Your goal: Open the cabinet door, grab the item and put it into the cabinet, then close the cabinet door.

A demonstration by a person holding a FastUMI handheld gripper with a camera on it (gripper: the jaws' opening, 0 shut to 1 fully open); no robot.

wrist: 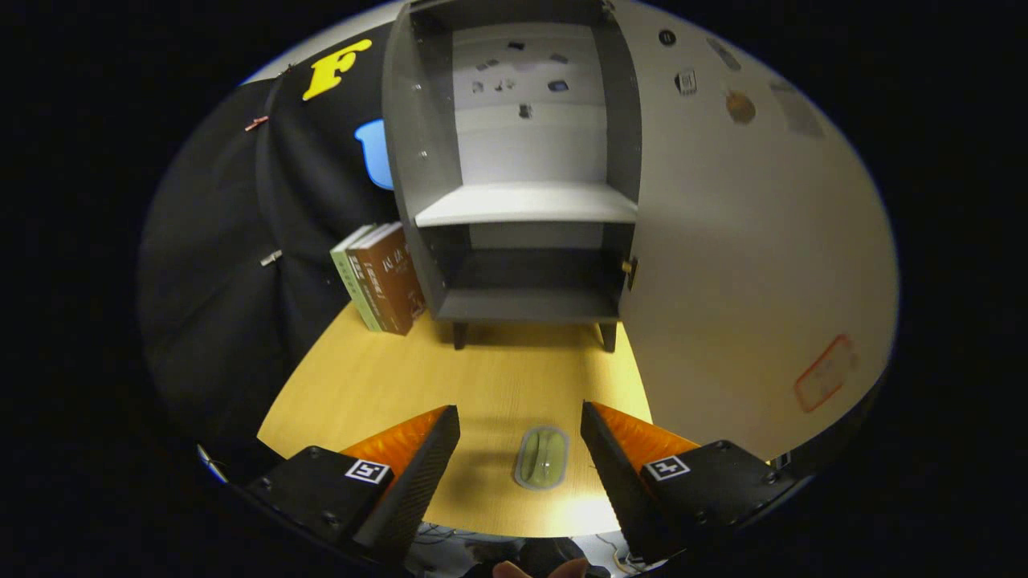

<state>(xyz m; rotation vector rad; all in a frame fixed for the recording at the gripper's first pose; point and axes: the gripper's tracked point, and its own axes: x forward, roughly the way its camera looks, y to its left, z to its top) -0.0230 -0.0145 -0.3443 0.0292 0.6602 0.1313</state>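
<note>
Grey cabinet [526, 201] on wooden table [361, 385], door [747, 265] swung open at its right, books [379, 277] leaning at its left, small green item [542, 457] lying before it, between the wide-spread fingers of the empty gripper [520, 424]

One cabinet [522, 177], two books [381, 285], one item [542, 457].

Dim, fisheye-warped edges, glare on tabletop [554, 506] near claw [520, 425].

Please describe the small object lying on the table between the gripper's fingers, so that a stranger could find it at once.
On the wooden table, in front of the open grey cabinet, lies a small pale green oval item. It rests flat between the spread fingers of the gripper, untouched. Unlike the upright books beside the cabinet, it is low and rounded.
</note>
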